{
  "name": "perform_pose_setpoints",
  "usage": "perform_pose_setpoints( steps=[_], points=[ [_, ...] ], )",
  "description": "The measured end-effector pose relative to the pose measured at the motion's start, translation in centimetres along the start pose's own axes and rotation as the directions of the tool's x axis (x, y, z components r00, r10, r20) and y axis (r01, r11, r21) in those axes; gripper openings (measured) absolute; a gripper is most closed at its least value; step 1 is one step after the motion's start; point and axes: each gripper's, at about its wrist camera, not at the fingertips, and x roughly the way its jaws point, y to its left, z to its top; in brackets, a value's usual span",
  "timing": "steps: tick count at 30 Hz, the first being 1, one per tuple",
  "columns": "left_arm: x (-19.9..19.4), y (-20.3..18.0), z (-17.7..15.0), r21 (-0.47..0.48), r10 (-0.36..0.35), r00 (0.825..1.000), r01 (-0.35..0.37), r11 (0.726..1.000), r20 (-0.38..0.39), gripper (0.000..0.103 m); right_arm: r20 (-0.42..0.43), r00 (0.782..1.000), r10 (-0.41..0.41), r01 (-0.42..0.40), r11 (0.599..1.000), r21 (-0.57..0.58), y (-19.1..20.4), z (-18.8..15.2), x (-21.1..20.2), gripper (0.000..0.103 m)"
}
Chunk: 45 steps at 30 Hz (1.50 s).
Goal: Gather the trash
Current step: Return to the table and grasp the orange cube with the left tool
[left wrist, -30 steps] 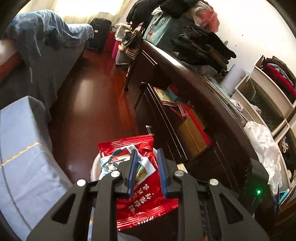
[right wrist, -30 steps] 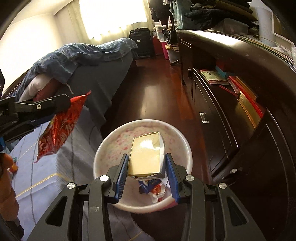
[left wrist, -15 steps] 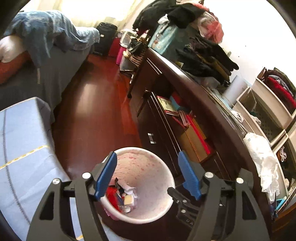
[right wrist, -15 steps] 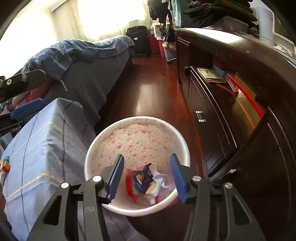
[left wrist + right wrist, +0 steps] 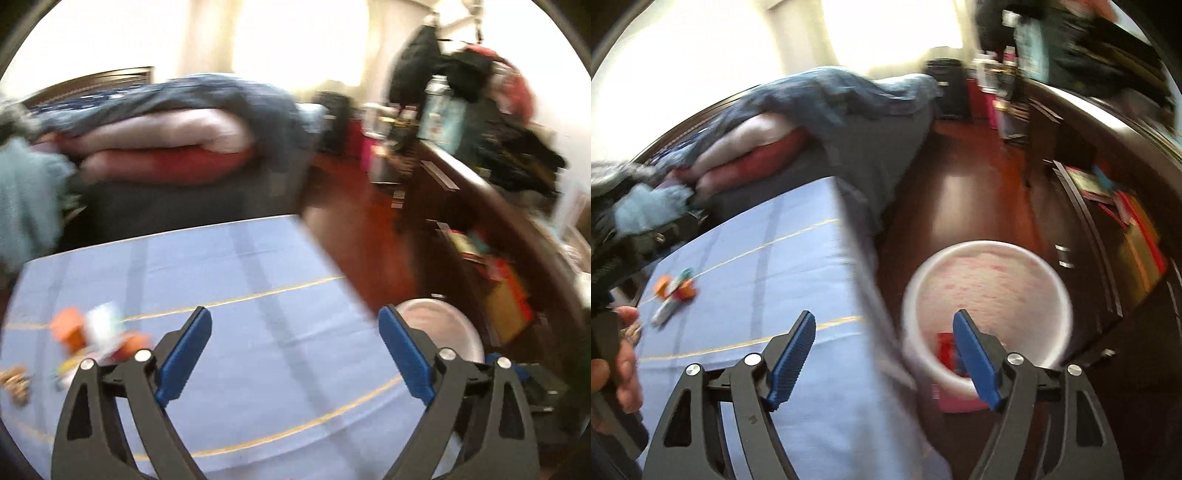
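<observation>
Both views are motion-blurred. My left gripper is open and empty above the blue cloth-covered table. Orange and white wrappers lie on the cloth at its left. The white speckled trash bin shows past the table's right edge. My right gripper is open and empty over the table's edge. The bin stands on the floor to its right, with red trash inside. The wrappers lie far left on the cloth.
A bed with a blue blanket and pink pillows stands behind the table. A dark wooden cabinet with books runs along the right, clothes piled on top. Red-brown floor lies between them.
Both grippers opened and let the red snack bag and the yellow carton fall into the bin. Both then swung left, from above the bin to the table.
</observation>
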Motion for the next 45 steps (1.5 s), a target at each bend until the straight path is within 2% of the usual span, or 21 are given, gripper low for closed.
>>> perform_pose_setpoints(
  steps=[2, 5, 8, 9, 12, 15, 19, 20, 21, 22, 23, 24, 26, 29, 33, 38, 45],
  points=[
    [-0.6, 2.5, -0.3, -0.032, 0.067, 0.998, -0.067, 0.997, -0.001, 0.094, -0.004, 0.999, 0.037, -0.037, 0.999, -0.039, 2.4, -0.1, 0.0, 0.079],
    [-1.1, 6.6, -0.6, -0.097, 0.178, 0.984, -0.179, 0.979, -0.018, 0.095, -0.022, 0.996, 0.086, -0.087, 0.991, -0.099, 5.8, -0.4, 0.4, 0.079],
    [-0.9, 11.0, -0.6, -0.176, 0.272, 0.962, -0.272, 0.946, -0.029, 0.095, -0.042, 0.992, 0.119, -0.124, 0.983, -0.133, 8.2, -0.7, 0.8, 0.079],
    [-0.4, 12.8, -0.5, -0.206, 0.322, 0.945, -0.325, 0.923, -0.049, 0.095, -0.047, 0.991, 0.126, -0.132, 0.981, -0.141, 8.8, -0.8, 0.9, 0.079],
    [1.0, 16.5, -0.6, -0.267, 0.374, 0.922, -0.388, 0.882, -0.102, 0.095, -0.057, 0.988, 0.145, -0.153, 0.973, -0.174, 10.8, -1.0, 1.1, 0.079],
    [2.9, 19.5, -0.5, -0.325, 0.365, 0.918, -0.396, 0.859, -0.152, 0.095, -0.066, 0.985, 0.157, -0.167, 0.964, -0.208, 12.7, -1.1, 1.3, 0.079],
    [5.4, 21.3, -1.0, -0.329, 0.375, 0.904, -0.424, 0.844, -0.204, 0.094, -0.072, 0.983, 0.169, -0.182, 0.951, -0.252, 15.0, -1.0, 1.6, 0.079],
    [6.0, 21.6, -1.1, -0.323, 0.369, 0.902, -0.426, 0.845, -0.224, 0.09, -0.071, 0.983, 0.172, -0.185, 0.947, -0.263, 15.6, -1.0, 1.7, 0.079],
    [6.3, 21.9, -1.2, -0.324, 0.352, 0.907, -0.412, 0.851, -0.23, 0.077, -0.071, 0.982, 0.174, -0.186, 0.944, -0.271, 16.0, -0.9, 1.8, 0.079],
    [6.3, 21.6, -1.5, -0.33, 0.333, 0.915, -0.394, 0.858, -0.228, 0.071, -0.069, 0.982, 0.176, -0.189, 0.941, -0.282, 16.6, -0.8, 1.9, 0.079],
    [6.3, 21.8, -1.6, -0.338, 0.307, 0.926, -0.368, 0.867, -0.22, 0.061, -0.069, 0.982, 0.178, -0.19, 0.937, -0.291, 17.2, -0.7, 2.1, 0.079],
    [6.2, 21.8, -1.6, -0.337, 0.301, 0.93, -0.359, 0.871, -0.213, 0.046, -0.071, 0.981, 0.178, -0.191, 0.936, -0.297, 17.8, -0.6, 2.3, 0.079],
    [5.9, 21.9, -1.4, -0.325, 0.305, 0.931, -0.357, 0.876, -0.201, 0.046, -0.077, 0.978, 0.192, -0.206, 0.928, -0.31, 19.1, -0.5, 2.8, 0.079],
    [4.9, 22.5, -1.4, -0.337, 0.285, 0.943, -0.329, 0.882, -0.174, 0.046, -0.097, 0.974, 0.206, -0.226, 0.917, -0.329, 20.9, -0.5, 3.7, 0.079],
    [2.5, 23.5, -1.2, -0.352, 0.29, 0.948, -0.318, 0.88, -0.13, 0.046, -0.116, 0.97, 0.215, -0.243, 0.903, -0.356, 23.6, -0.5, 5.1, 0.079],
    [-0.3, 25.1, -0.9, -0.365, 0.318, 0.944, -0.326, 0.872, -0.084, 0.046, -0.137, 0.964, 0.226, -0.262, 0.887, -0.381, 26.6, -0.2, 7.5, 0.079],
    [-3.7, 27.6, -1.2, -0.381, 0.349, 0.936, -0.337, 0.861, -0.039, 0.046, -0.145, 0.972, 0.184, -0.229, 0.882, -0.412, 30.1, 0.9, 11.5, 0.079]
  ],
)
